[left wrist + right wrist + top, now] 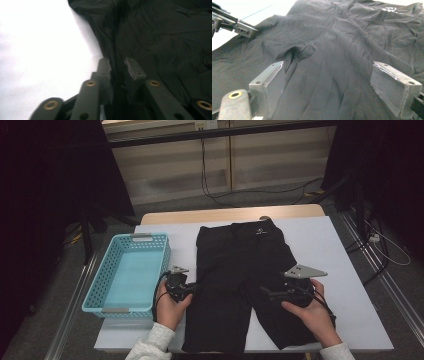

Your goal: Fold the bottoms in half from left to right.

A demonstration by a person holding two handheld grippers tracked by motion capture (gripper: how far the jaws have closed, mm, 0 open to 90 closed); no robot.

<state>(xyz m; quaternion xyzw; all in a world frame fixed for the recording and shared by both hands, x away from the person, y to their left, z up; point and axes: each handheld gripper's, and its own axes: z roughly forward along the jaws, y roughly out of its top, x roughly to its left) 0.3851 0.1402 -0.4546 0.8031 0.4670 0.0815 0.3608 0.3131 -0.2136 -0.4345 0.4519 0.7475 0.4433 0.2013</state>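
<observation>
A turquoise plastic basket point(127, 275) with perforated, lattice-like walls sits at the left of the white sheet point(340, 270) that covers the wooden table point(230, 213); its smooth floor is bare. Just to its right, the left gripper point(192, 288) rests in the person's left hand point(170, 307), its black jaws pointing right at the outer edge of a pair of black shorts point(240, 270). In the left gripper view the jaws stand narrow, drawn close together, with a fold of the shorts' point(162, 37) hem edge caught between the grey, scuffed pads point(132, 67); the fabric rises in a dark ridge out of the gap, white sheet to one side, crumpled cloth to the other.

The shorts lie flat in the middle of the sheet, waistband at the far side, legs toward the person. The cloth is matt, thin and softly wrinkled, with a small pale logo point(390, 10) near the waistband and stitched seams meeting at the crotch.

Further right, the right gripper point(267, 293), topped by a grey three-cornered plate, sits in the right hand point(307, 312) over the right leg. Its blocky grey pads point(395, 87) stand wide apart, the shorts point(337, 62) spread beneath and between them, ungripped.
</observation>
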